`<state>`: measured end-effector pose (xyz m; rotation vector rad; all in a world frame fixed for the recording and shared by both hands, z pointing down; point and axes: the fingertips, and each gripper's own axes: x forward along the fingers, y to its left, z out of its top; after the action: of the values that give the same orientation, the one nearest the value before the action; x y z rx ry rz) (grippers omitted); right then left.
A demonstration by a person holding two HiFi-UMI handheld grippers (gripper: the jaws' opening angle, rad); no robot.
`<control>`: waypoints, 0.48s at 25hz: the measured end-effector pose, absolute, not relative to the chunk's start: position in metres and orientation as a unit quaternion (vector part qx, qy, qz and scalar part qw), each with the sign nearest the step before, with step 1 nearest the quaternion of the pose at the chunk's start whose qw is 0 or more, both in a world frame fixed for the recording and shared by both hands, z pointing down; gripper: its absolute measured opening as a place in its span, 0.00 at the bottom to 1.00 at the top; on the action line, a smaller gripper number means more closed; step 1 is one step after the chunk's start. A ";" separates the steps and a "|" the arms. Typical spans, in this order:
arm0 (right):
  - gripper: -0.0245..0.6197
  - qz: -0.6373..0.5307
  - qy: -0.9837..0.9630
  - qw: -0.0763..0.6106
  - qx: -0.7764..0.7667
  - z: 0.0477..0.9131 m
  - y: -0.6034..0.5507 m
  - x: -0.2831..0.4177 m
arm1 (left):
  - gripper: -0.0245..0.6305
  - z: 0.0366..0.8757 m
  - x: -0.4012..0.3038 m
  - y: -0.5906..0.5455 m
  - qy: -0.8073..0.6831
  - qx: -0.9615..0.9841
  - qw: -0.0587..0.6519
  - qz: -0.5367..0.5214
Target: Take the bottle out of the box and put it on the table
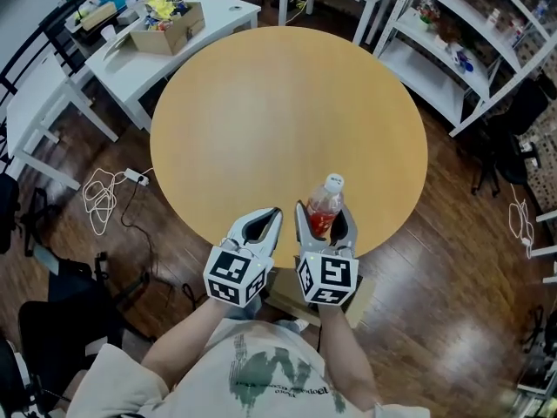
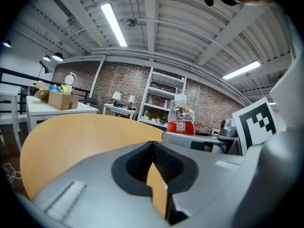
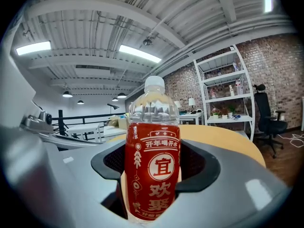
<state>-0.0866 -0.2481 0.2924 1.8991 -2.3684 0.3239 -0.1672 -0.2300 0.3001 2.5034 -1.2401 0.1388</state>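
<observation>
Bottle point(image 1: 325, 205): clear plastic, white cap, red label with white print; upright between the right gripper's jaws, above the near edge of the table; whether its base touches the tabletop cannot be told; also seen at the right of the left gripper view point(image 2: 181, 120)
Right gripper point(image 1: 324, 220): jaws clenched on the bottle's labelled body, one dark pad on each side point(image 3: 152, 160); marker cube at its near end
Left gripper point(image 1: 271, 216): just left of the right gripper, over the near table edge; jaws brought together at the tips point(image 2: 152, 144), nothing gripped; a sliver of tabletop shows through the pocket behind the tips
Table point(image 1: 287, 103): round, light wood top; bare apart from the grippers and bottle at its near edge
Box point(image 1: 364, 293): brown cardboard, below and nearer than the table edge, mostly hidden behind the two grippers; its contents cannot be seen
Person: forearms and a light printed shirt at the near bottom of the head view
White desk point(image 1: 174, 42): far left; carries an open cardboard carton point(image 1: 170, 29) holding mixed items
White shelving point(image 1: 461, 50): far right, stocked with small objects too small to tell
Cables point(image 1: 103, 194): looped on the dark wood floor, left of the table
Office chair point(image 3: 267, 115): black, right of the shelving in the right gripper view
</observation>
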 end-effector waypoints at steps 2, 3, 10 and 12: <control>0.51 0.110 -0.772 0.049 0.624 0.303 -0.261 -0.097 | 0.04 0.307 -0.179 -0.240 -0.438 0.880 0.177 0.053; 0.51 0.112 -0.770 0.050 0.626 0.308 -0.268 -0.100 | 0.04 0.309 -0.184 -0.245 -0.439 0.879 0.178 0.055; 0.51 0.119 -0.759 0.054 0.637 0.331 -0.314 -0.123 | 0.04 0.319 -0.205 -0.286 -0.433 0.882 0.177 0.065; 0.51 0.118 -0.757 0.055 0.640 0.336 -0.324 -0.128 | 0.04 0.323 -0.209 -0.293 -0.428 0.883 0.179 0.068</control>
<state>-0.1279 -0.3241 0.3359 1.9423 -2.2993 0.3592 -0.2092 -0.2931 0.3226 2.4970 -1.2113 0.1933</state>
